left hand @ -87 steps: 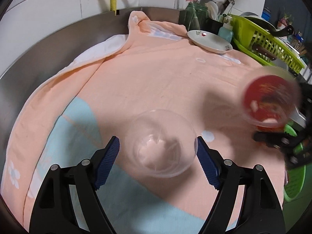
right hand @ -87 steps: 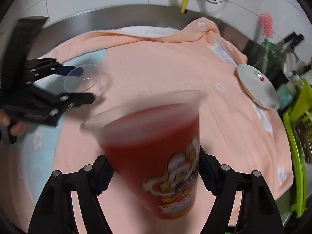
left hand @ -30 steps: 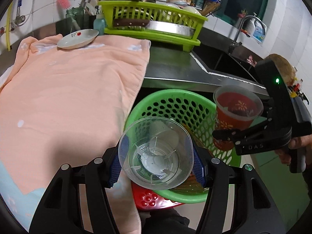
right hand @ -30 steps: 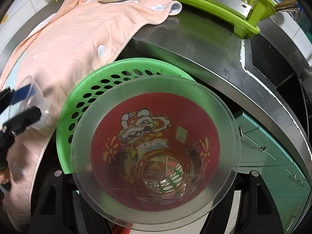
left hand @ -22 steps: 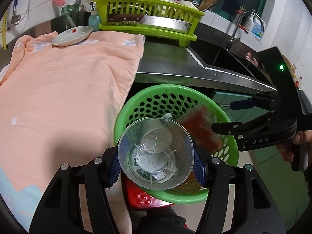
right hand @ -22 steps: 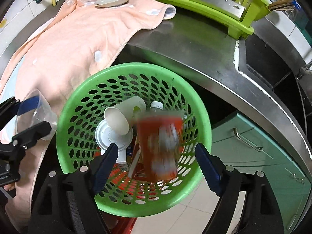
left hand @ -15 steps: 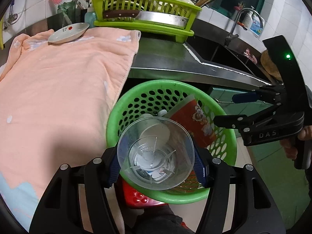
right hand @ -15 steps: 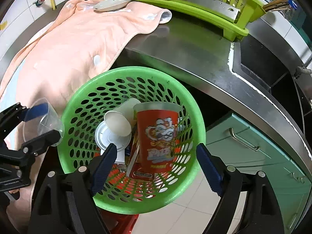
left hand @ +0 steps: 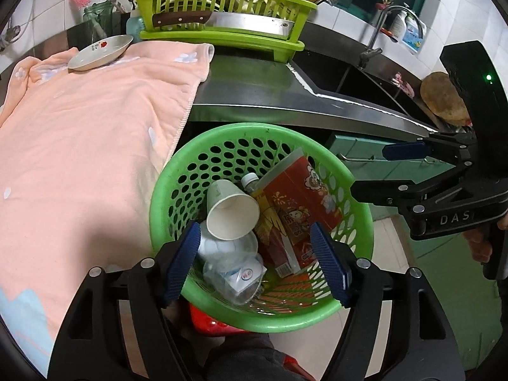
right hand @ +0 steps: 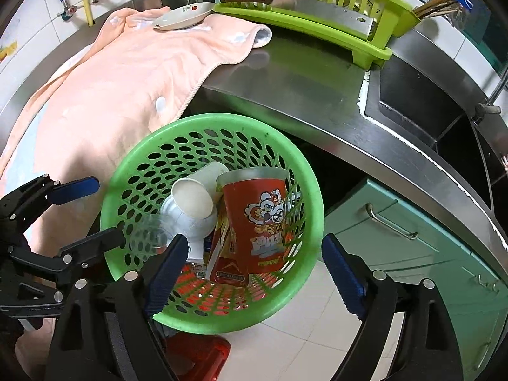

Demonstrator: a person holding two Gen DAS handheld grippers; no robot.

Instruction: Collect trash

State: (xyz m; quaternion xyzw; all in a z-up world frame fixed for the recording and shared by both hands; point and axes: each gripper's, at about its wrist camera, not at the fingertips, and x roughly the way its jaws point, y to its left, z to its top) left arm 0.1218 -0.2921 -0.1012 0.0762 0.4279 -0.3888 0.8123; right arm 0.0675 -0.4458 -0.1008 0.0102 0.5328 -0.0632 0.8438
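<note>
From the left wrist, the left gripper (left hand: 255, 260) hangs over the green basket (left hand: 355, 187) with its jaws opening and nothing between the pads; the clear plastic cup (left hand: 233, 273) lies in the basket just below them, beside a white paper cup (left hand: 231, 211), a bottle (left hand: 250, 179) and the red printed cup (left hand: 298, 200). The right gripper (left hand: 377, 171) hovers at the basket's far rim, also spread and empty. The clear cup sits near the rim, so a low sweep of the left fingers could flick it back out or tip the basket off the red stool (left hand: 209, 319) it seems to rest on. From the right wrist, the right gripper (right hand: 254, 263) shows its jaws opening wide with nothing held, the red printed cup (right hand: 257, 219) leaning upright inside the basket (right hand: 304, 171), the clear cup a blur by the left gripper (right hand: 92, 212). The pink towel (right hand: 127, 73) overhangs the counter edge just beside the basket; a hand pulling away could snag it and drag the plate (right hand: 184, 16) down
</note>
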